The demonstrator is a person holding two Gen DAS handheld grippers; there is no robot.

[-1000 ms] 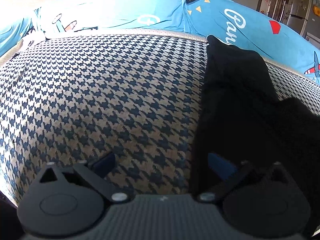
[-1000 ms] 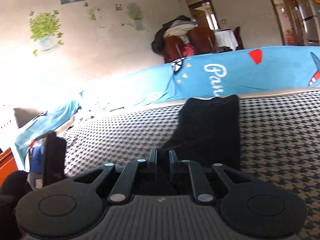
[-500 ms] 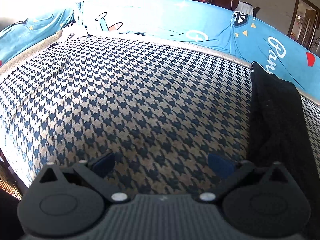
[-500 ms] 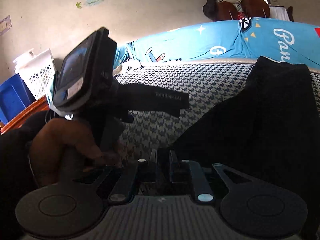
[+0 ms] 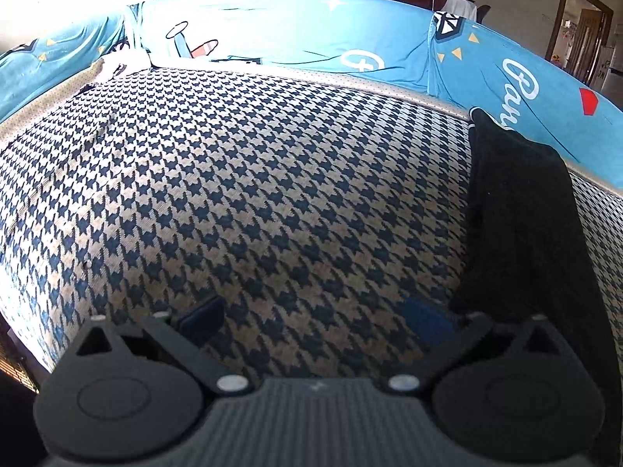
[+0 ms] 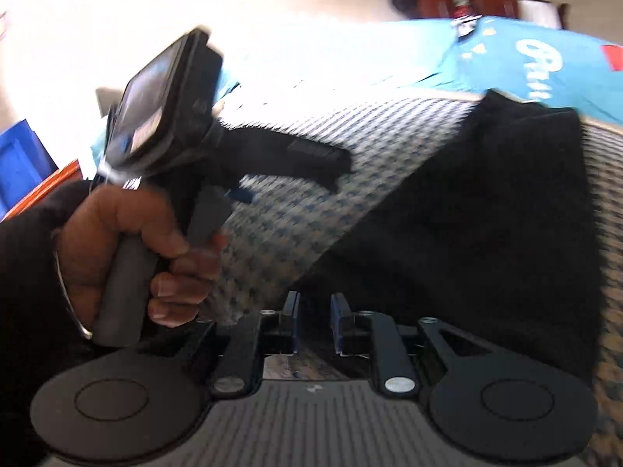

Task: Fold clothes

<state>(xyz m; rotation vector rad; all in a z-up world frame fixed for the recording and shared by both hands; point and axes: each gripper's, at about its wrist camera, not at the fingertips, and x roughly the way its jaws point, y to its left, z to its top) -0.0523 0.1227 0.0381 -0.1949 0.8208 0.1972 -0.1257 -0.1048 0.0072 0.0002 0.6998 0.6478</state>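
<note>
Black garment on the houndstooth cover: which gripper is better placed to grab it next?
Right, probably. The right gripper sits right at the black fabric garment's near edge, jaws opening, nothing pinched. The left gripper is wide open over bare houndstooth cover, garment off to its side.

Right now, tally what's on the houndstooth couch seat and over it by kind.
Black garment: 1
Claws: 2, the left claw and the right claw, whose jaws are opening over the garment's edge
Total: 3

Black sleeve (image 6: pixel 27 257), thin silver bangle (image 6: pixel 68 292)
</note>
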